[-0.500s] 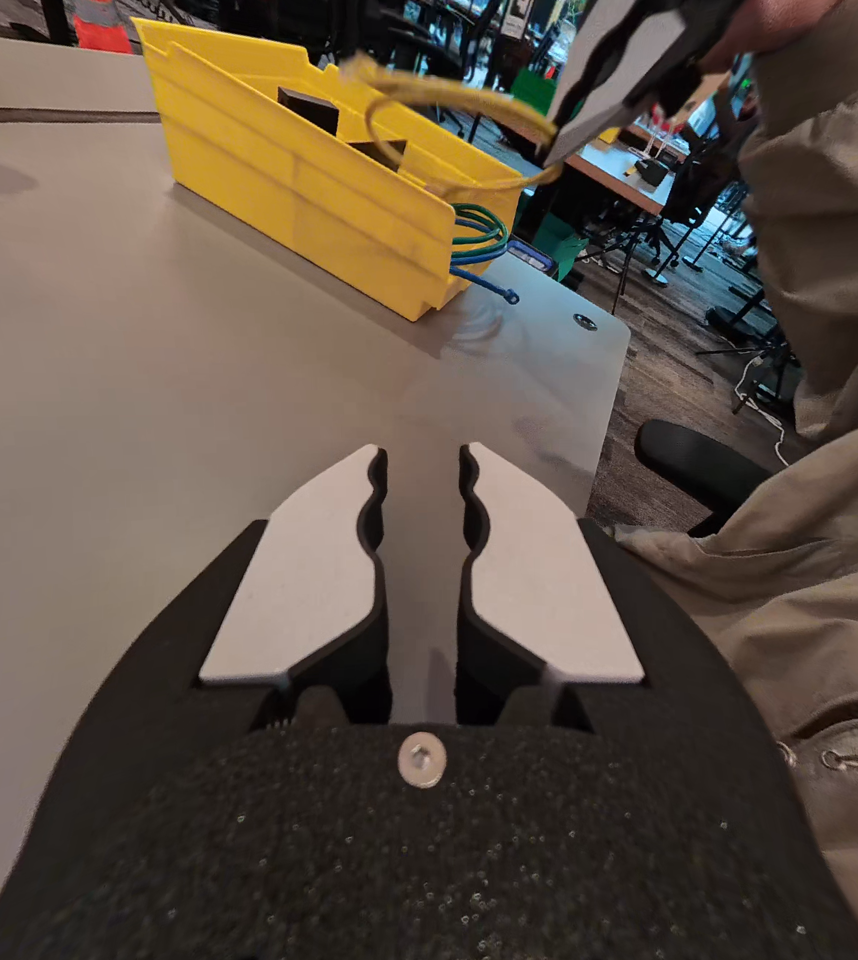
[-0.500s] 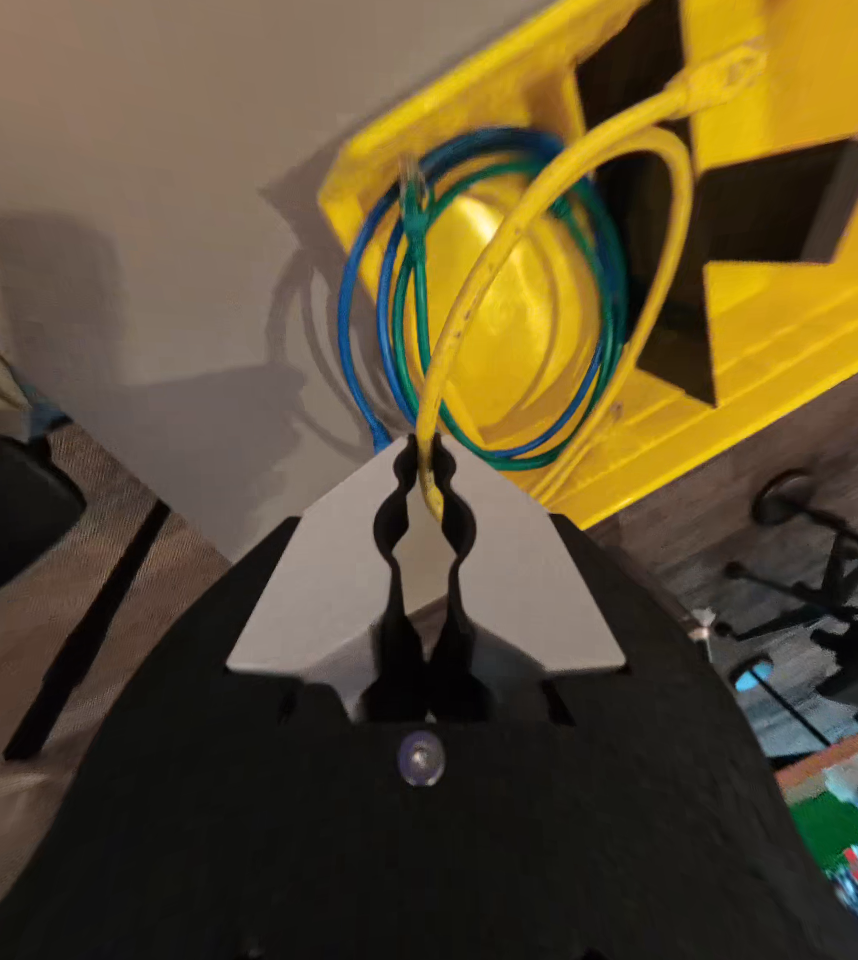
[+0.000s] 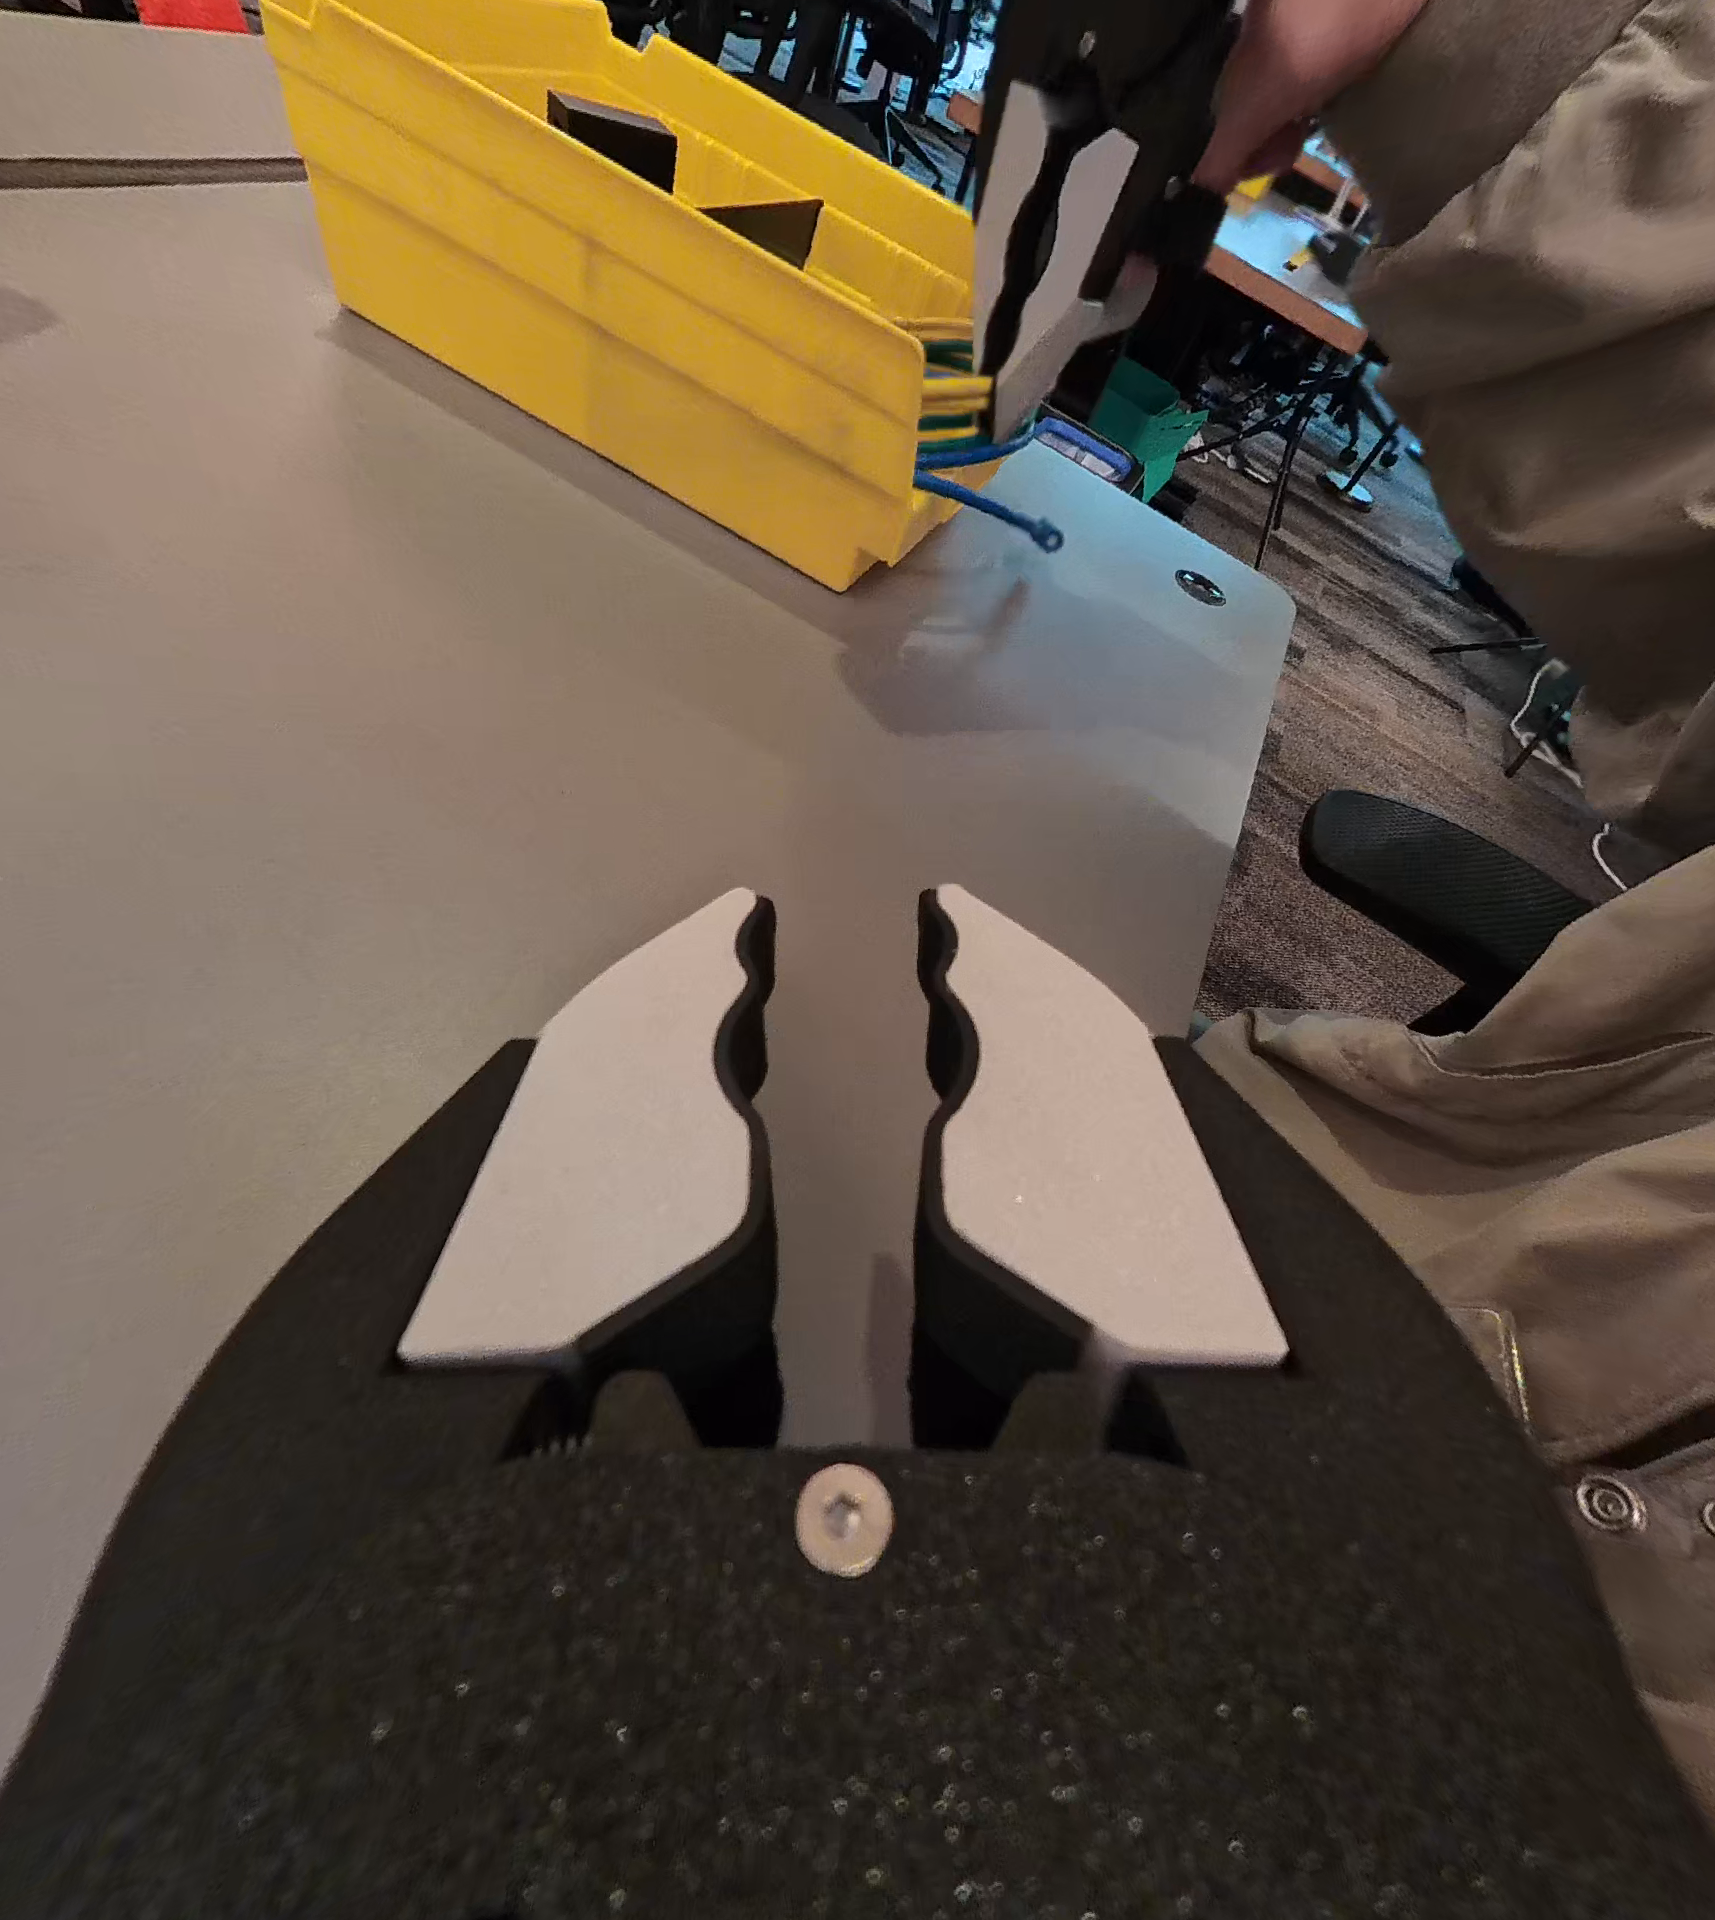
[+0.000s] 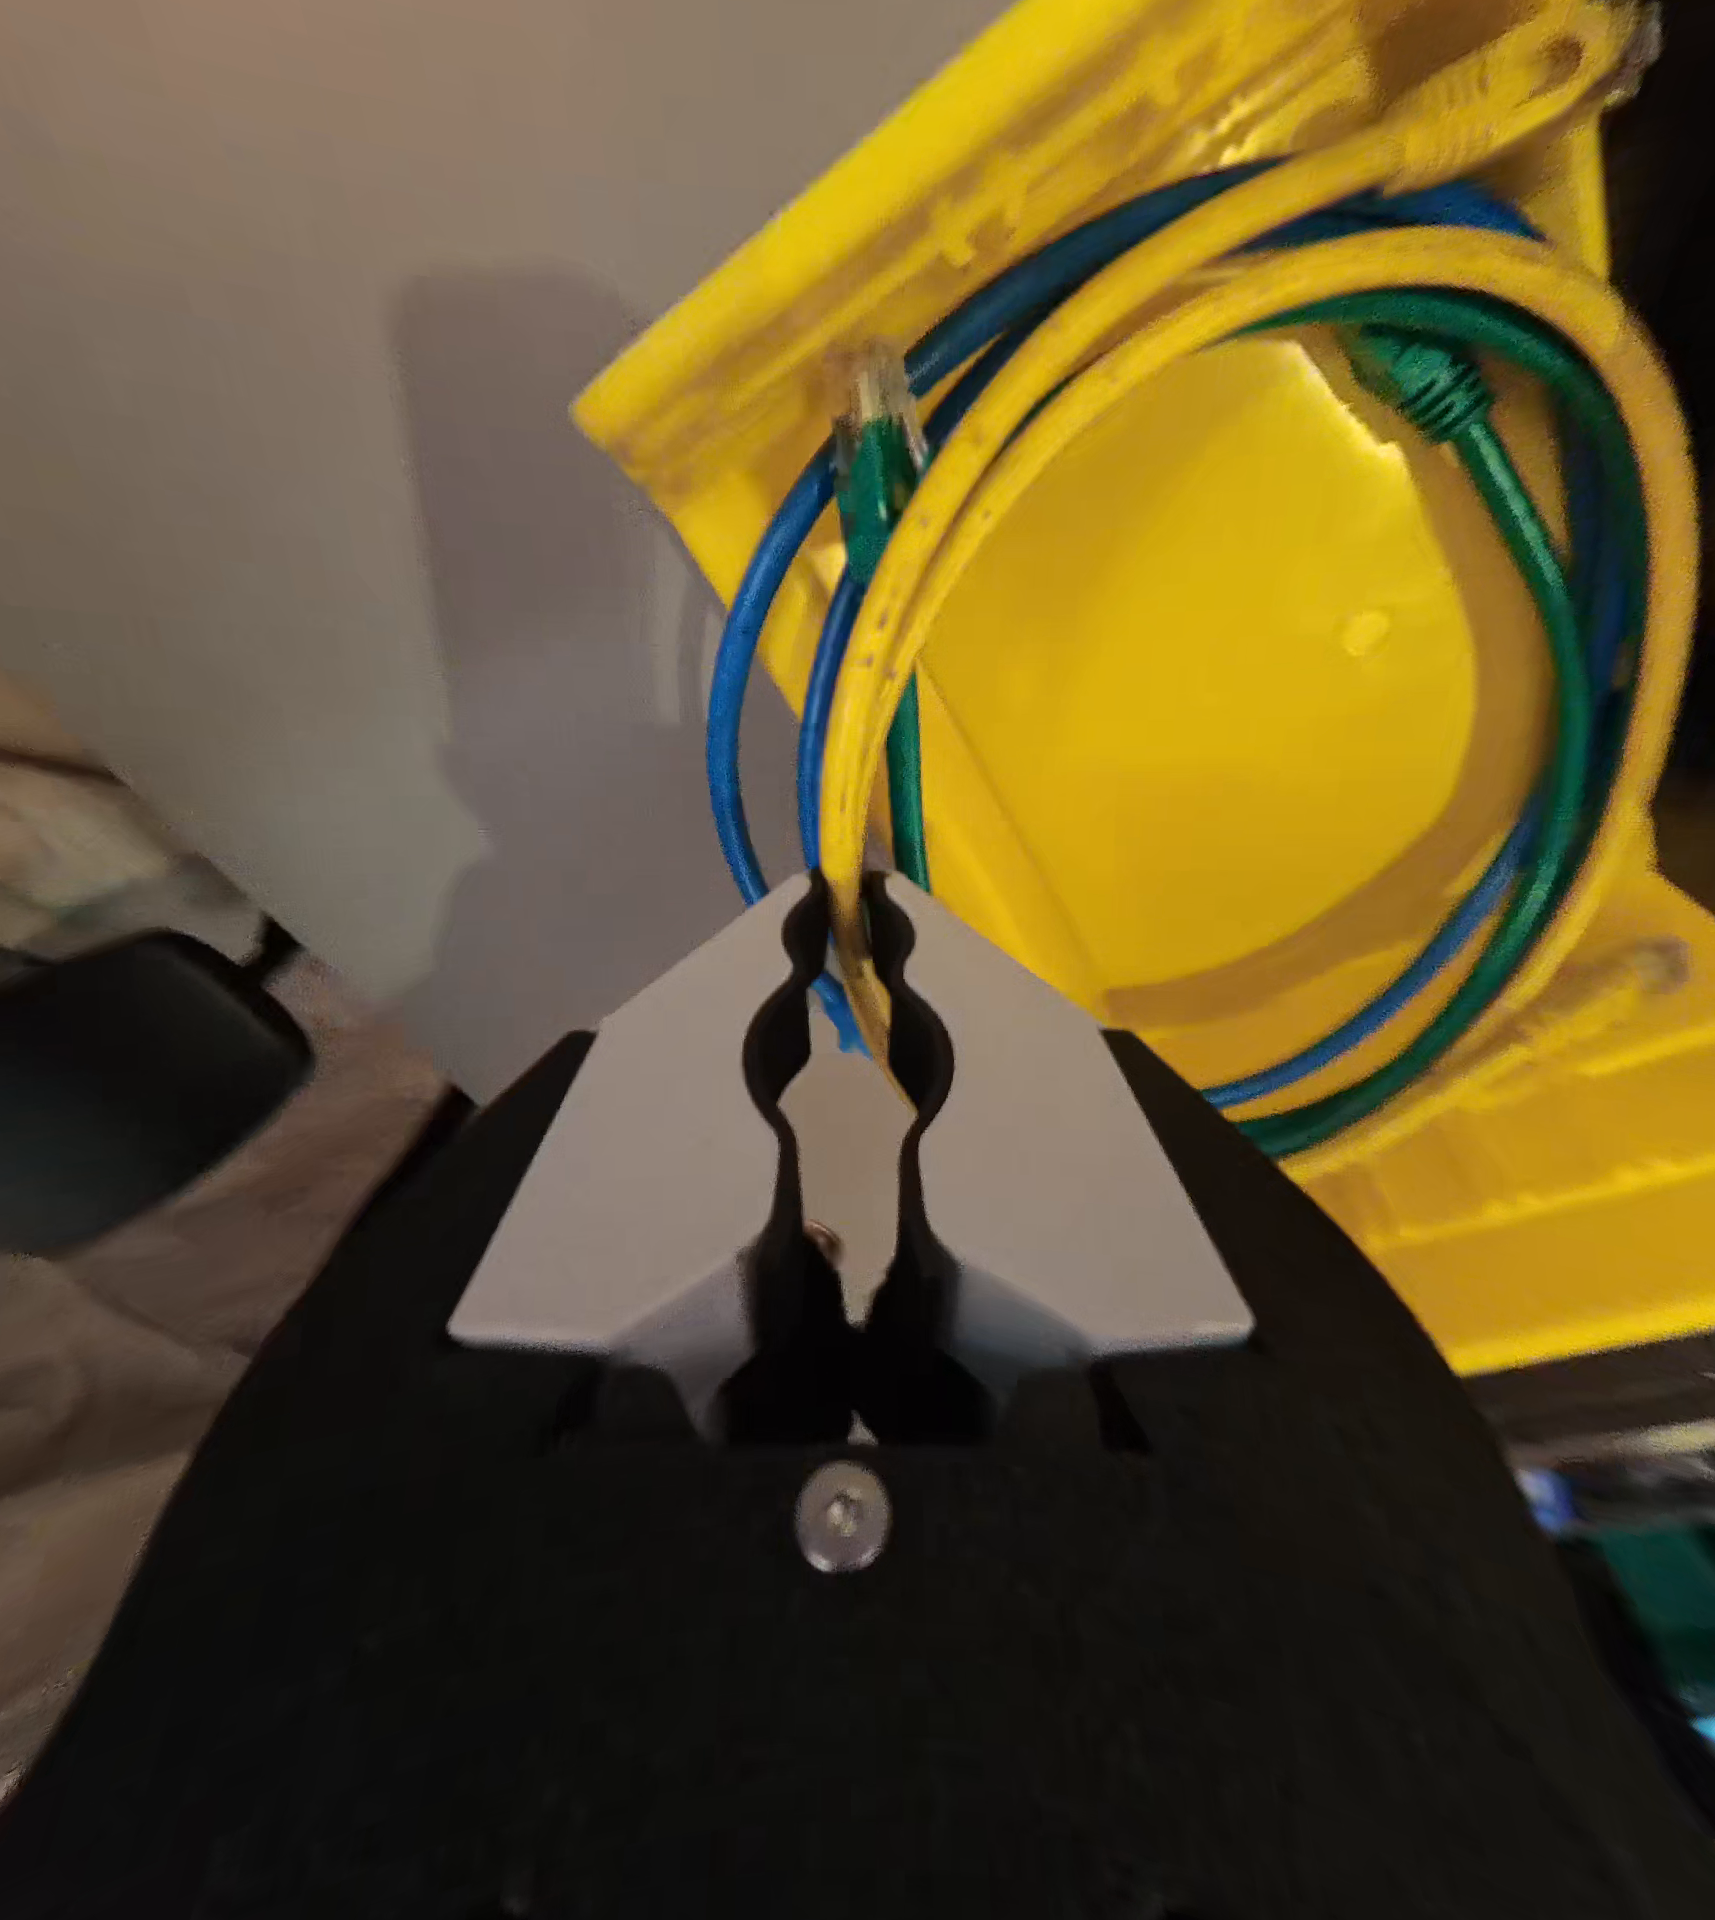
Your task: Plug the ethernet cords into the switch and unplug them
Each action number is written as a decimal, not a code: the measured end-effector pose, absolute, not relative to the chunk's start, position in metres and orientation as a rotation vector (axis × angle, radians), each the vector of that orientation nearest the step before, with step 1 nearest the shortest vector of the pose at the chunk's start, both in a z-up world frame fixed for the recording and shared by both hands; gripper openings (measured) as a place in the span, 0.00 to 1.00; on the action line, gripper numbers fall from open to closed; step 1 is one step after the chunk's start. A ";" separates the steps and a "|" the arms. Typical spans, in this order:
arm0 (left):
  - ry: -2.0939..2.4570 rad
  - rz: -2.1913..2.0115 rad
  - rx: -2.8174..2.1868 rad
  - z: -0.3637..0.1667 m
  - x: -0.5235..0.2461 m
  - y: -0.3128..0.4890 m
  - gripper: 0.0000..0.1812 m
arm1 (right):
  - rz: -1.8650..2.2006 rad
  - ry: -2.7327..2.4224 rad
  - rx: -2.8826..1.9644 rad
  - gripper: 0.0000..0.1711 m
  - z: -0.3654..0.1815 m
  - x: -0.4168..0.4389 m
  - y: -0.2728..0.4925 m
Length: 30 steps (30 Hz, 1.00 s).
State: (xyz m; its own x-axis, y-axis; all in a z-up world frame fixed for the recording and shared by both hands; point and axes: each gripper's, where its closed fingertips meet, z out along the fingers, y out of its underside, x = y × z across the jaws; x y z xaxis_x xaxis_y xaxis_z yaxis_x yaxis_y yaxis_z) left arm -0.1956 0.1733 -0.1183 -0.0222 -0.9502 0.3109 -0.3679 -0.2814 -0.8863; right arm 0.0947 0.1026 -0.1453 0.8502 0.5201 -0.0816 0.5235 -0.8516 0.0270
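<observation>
A yellow bin [image 3: 624,343] stands on the grey table, and a coil of cords lies in its near end. My right gripper [image 4: 845,896] is shut on the yellow cord [image 4: 936,540] at its fingertips, right above the bin's end [image 4: 1196,727]. The blue cord [image 4: 739,675] and green cord [image 4: 1518,582] lie coiled with it. In the left wrist view the right gripper [image 3: 1004,410] points down at the bin's end, where the blue cord [image 3: 988,499] hangs out. My left gripper [image 3: 845,914] is open and empty over the table. Two black blocks [image 3: 614,135] stand in the bin.
The table's rounded corner [image 3: 1237,665] lies just right of the bin. Beyond it are a black chair armrest [image 3: 1424,894] and the person's beige sleeve [image 3: 1611,468]. Office furniture stands on the floor behind.
My right gripper has come down to the bin's end with the yellow cord, whose loop now lies low among the other cords. The left gripper stays open.
</observation>
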 end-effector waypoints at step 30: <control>0.477 -0.616 -1.931 -0.132 -0.414 0.314 0.27 | 0.415 -0.904 4.387 0.27 -0.098 0.061 0.068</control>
